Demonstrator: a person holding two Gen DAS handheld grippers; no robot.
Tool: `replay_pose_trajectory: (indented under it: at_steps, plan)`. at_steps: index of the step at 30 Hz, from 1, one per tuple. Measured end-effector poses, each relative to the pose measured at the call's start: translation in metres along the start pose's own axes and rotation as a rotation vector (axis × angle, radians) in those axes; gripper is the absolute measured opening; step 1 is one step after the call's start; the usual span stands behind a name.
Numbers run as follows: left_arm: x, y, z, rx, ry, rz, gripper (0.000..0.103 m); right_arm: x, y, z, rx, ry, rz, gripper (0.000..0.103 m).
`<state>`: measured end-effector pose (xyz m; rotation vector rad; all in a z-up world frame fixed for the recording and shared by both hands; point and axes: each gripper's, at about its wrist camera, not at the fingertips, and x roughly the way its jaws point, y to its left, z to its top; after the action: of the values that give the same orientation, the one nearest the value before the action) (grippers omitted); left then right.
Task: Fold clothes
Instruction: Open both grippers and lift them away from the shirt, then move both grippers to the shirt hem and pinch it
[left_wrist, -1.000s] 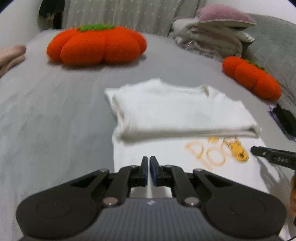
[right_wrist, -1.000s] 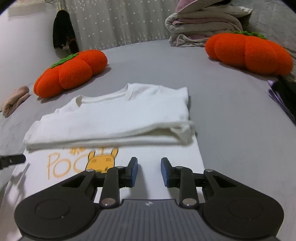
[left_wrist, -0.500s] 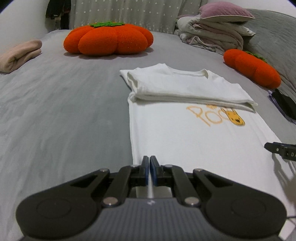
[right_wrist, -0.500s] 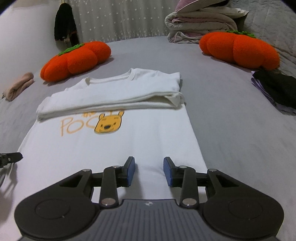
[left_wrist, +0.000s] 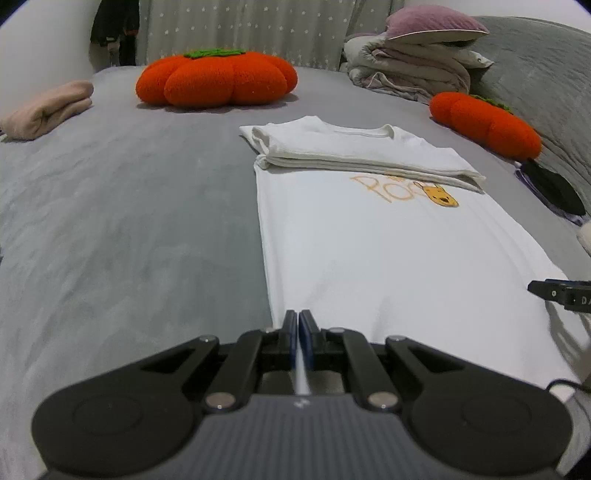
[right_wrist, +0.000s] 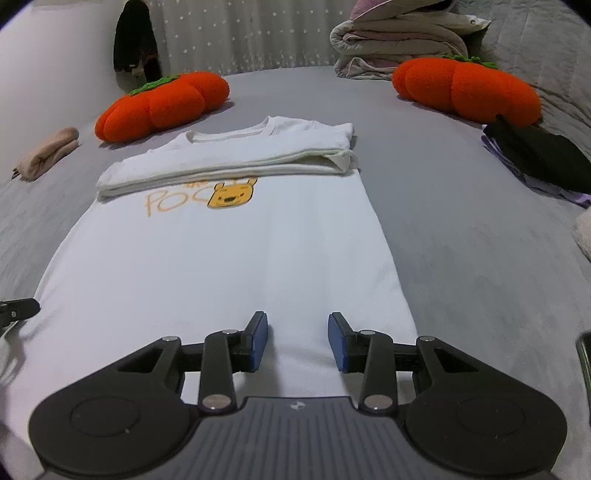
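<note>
A white T-shirt (right_wrist: 229, 258) lies flat on the grey bed (right_wrist: 461, 229), roughly in the middle of it, with its hem toward the near edge and its collar toward the far edge. The top part is folded down over the chest in a thick band with the round neckline facing up; just below that fold an orange print with a yellow bear face (right_wrist: 231, 195) shows, its letters partly covered by the fold. The lower body of the shirt is spread smooth with faint lengthwise creases.

The left gripper (left_wrist: 297, 341) sits at the near left corner of the shirt, its fingers (left_wrist: 290, 338) pressed together with a thin white strip of fabric showing between them. The right gripper (right_wrist: 298, 341) hovers low over the hem near the right corner, its blue-padded fingers (right_wrist: 258, 341) apart with nothing between them.

Toward the far edge rest two orange pumpkin cushions, one left (left_wrist: 216, 79) and one right (left_wrist: 485, 123) of the shirt, both apart from it. A pile of folded bedding (left_wrist: 413, 62) stands at the far right corner. A rolled pink cloth (left_wrist: 46, 109) lies by the left edge, and a dark garment (right_wrist: 535, 157) by the right edge. A curtain with white dots (right_wrist: 240, 35) hangs behind the bed.
</note>
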<state>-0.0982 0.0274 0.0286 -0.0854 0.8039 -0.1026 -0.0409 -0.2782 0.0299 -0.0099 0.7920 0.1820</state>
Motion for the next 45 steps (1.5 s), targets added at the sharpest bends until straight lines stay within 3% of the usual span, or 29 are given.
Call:
replay_pose_trajectory:
  at_steps: [10,19,24,31,37,40,45]
  plan:
    - [-0.03,-0.004,-0.021,-0.036,0.008,0.004,0.005,-0.037,-0.007,-0.031,0.0,0.014,0.009,0.037]
    - [-0.062,0.008,-0.049,-0.141,0.028,-0.006,0.013,-0.07,-0.024,-0.055,0.016,0.016,-0.018,0.037]
    - [-0.073,0.015,-0.058,-0.187,0.024,-0.034,0.016,-0.081,-0.052,-0.057,0.158,-0.005,-0.01,0.035]
    - [-0.076,0.031,-0.057,-0.309,0.027,-0.139,0.034,-0.094,-0.086,-0.06,0.364,-0.05,-0.019,0.037]
    - [-0.069,0.03,-0.056,-0.334,0.031,-0.18,0.031,-0.089,-0.099,-0.062,0.438,-0.016,0.062,0.036]
    - [-0.066,0.026,-0.056,-0.33,0.02,-0.179,0.02,-0.086,-0.095,-0.064,0.424,0.002,0.068,0.026]
    - [-0.062,0.023,-0.057,-0.334,0.019,-0.168,0.014,-0.083,-0.093,-0.066,0.422,0.014,0.083,0.023]
